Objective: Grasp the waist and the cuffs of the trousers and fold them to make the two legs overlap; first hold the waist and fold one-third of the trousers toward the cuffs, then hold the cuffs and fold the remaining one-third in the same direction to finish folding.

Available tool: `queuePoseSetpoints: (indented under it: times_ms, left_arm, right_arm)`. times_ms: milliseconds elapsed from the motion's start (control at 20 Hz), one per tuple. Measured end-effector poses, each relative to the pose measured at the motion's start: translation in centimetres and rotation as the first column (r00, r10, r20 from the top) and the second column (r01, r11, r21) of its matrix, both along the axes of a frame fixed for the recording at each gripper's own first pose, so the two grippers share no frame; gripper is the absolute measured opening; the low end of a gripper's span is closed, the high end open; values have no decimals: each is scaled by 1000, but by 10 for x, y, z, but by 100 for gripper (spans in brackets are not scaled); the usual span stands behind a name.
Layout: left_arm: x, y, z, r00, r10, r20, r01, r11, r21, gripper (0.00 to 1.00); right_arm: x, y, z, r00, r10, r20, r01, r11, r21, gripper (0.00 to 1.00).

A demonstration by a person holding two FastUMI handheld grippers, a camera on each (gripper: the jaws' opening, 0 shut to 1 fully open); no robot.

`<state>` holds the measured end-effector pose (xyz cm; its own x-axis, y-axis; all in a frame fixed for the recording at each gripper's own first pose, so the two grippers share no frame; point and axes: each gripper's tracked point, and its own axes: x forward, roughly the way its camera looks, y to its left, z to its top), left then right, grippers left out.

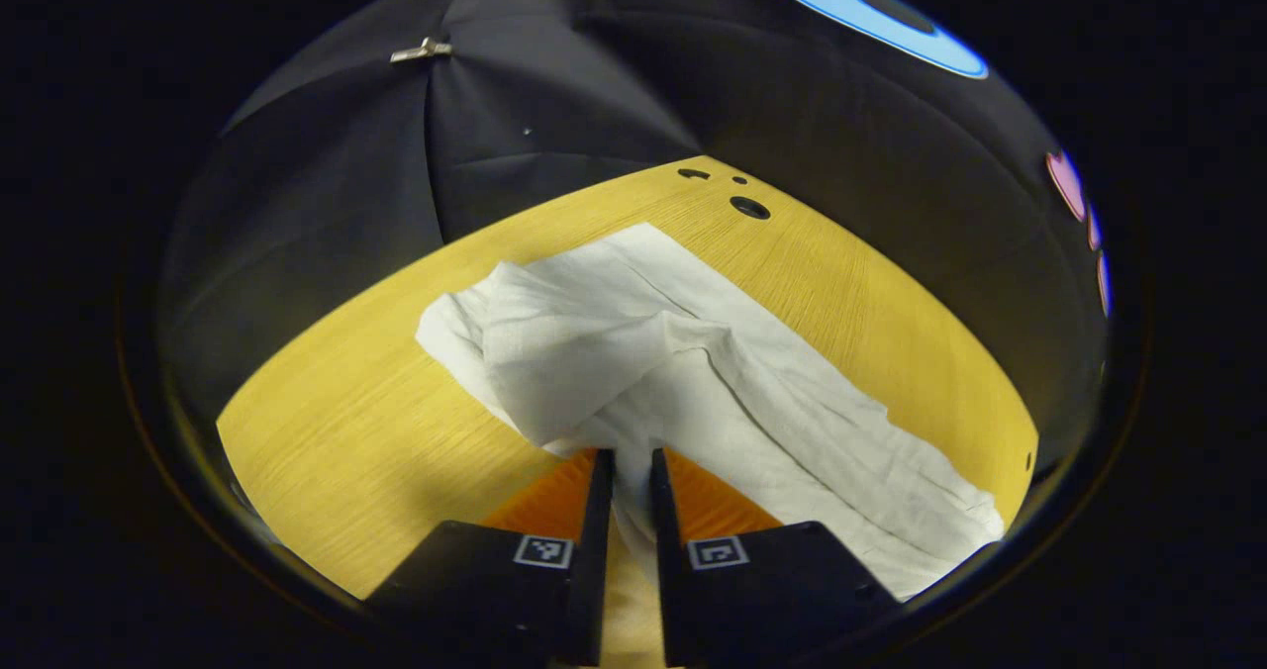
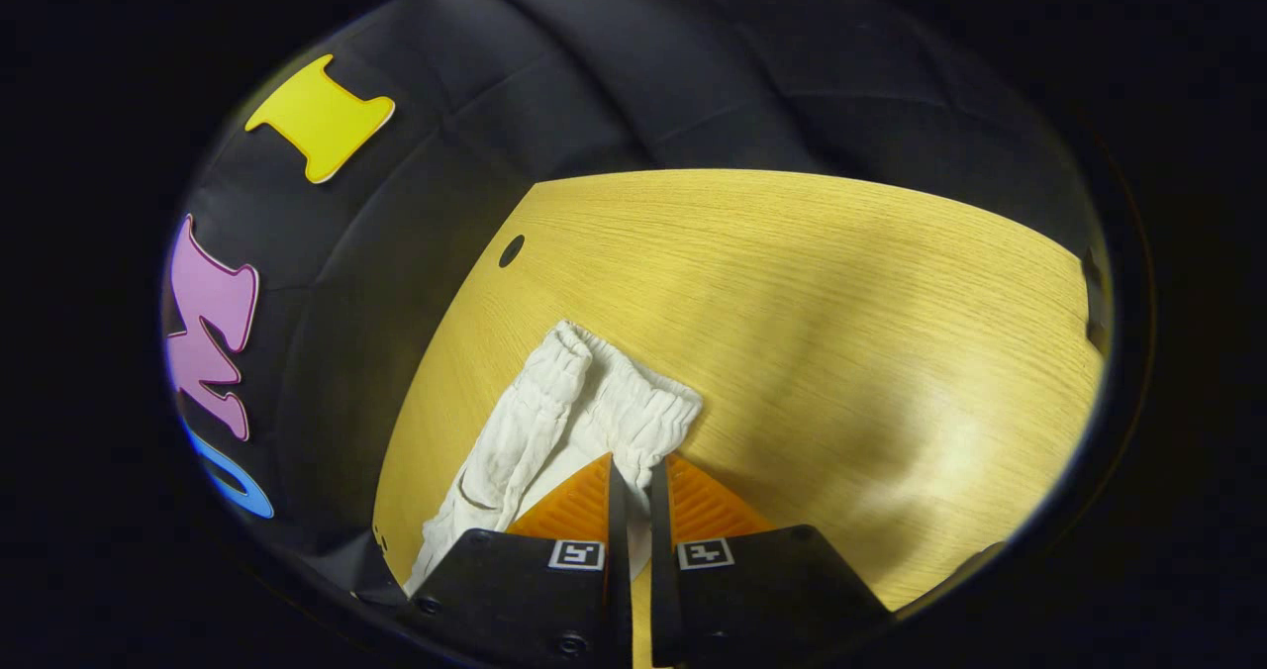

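Note:
White trousers (image 1: 693,372) lie crumpled across the wooden table (image 1: 337,431), with one part lifted and folded over toward the left. My left gripper (image 1: 630,461) is shut on a bunched fold of the cloth at its near edge. In the right gripper view a gathered elastic band of the trousers (image 2: 584,392) rests on the table (image 2: 841,303); I cannot tell if it is the waist or the cuffs. My right gripper (image 2: 632,471) is shut on the cloth just below that band, which runs down between its fingers.
Round holes (image 1: 749,207) mark the table's far corner, and one hole (image 2: 511,250) sits near the table's left edge. Black cloth wall rises behind the table, with a metal clip (image 1: 421,50) on it. Bare wood spreads to the right of the band.

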<state>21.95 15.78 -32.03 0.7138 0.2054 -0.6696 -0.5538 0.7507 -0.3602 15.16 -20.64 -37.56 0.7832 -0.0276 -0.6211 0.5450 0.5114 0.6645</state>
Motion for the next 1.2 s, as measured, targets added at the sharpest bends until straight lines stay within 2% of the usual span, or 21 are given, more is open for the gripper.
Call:
queuePoseSetpoints:
  times_ms: [50,200,450,700,950,1100,1200]
  left_arm:
    - [1,0,0,1000,20,-2,-21,999,-46,17]
    - [2,-2,0,1000,30,-5,-30,996,-83,6]
    - [7,-4,13,997,31,76,-20,990,-142,6]
    - [11,-5,19,994,26,106,-4,980,-198,6]
    - [10,-3,25,994,10,110,17,971,-239,6]
    - [8,-2,26,994,-10,107,36,967,-252,6]
    - [7,0,26,995,-35,96,57,969,-240,6]
  right_arm:
    - [0,0,0,1000,-1,1,1,1000,-1,12]
    - [-1,-1,2,1000,-6,2,6,1000,3,12]
    - [-6,-8,17,999,9,38,-8,1000,-23,12]
    - [-22,-8,51,995,56,86,-48,995,-92,12]
    - [-33,-1,88,989,57,135,-40,991,-129,12]
    - [-38,8,109,983,90,159,-58,979,-194,12]
    - [-36,18,124,977,134,166,-86,960,-267,12]
